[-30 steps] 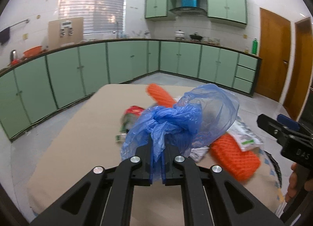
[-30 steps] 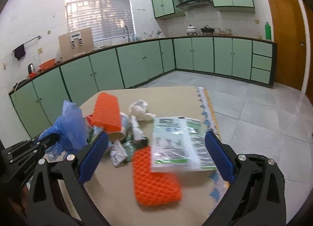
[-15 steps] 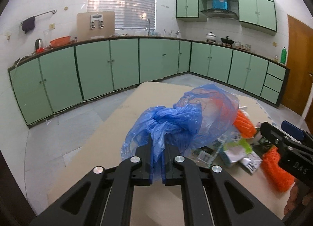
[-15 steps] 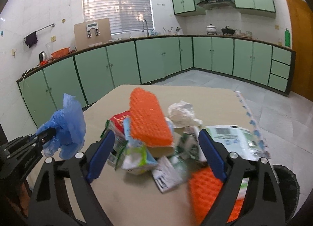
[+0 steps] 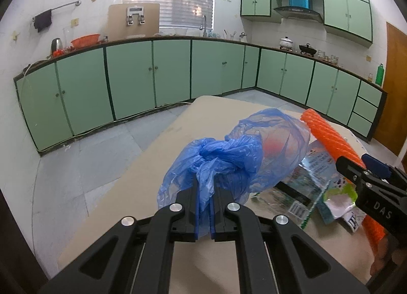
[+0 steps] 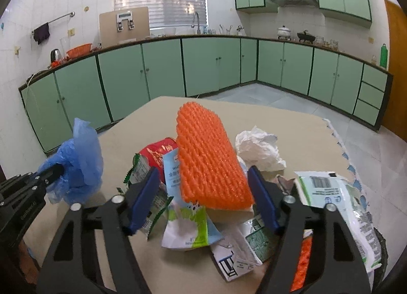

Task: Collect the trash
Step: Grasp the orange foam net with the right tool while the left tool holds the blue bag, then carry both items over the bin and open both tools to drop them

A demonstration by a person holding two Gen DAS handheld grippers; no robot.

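My left gripper [image 5: 204, 189] is shut on a crumpled blue plastic bag [image 5: 236, 156], held above the beige table [image 5: 203, 115]; the bag [image 6: 76, 156] also shows at the left of the right wrist view. A heap of trash lies on the table: an orange foam net [image 6: 208, 159] on top, a red wrapper [image 6: 157, 151], a green-and-white pouch [image 6: 188, 225], a crumpled white paper [image 6: 259, 149] and a flat printed bag [image 6: 335, 207]. My right gripper [image 6: 203, 199] straddles the near end of the orange net, its jaws closing, pads apart from it.
Green cabinets [image 6: 162, 70] run along the far wall under a counter with a sink tap [image 6: 195, 21]. A brown door [image 5: 394, 85] stands at the right. A second orange net [image 6: 302, 261] lies low right of the heap. Tiled floor [image 5: 101, 146] surrounds the table.
Both grippers swung left across the table. The right jaws narrowed and now frame the upper orange net instead of the flat printed bag. The left stays shut on the blue bag.
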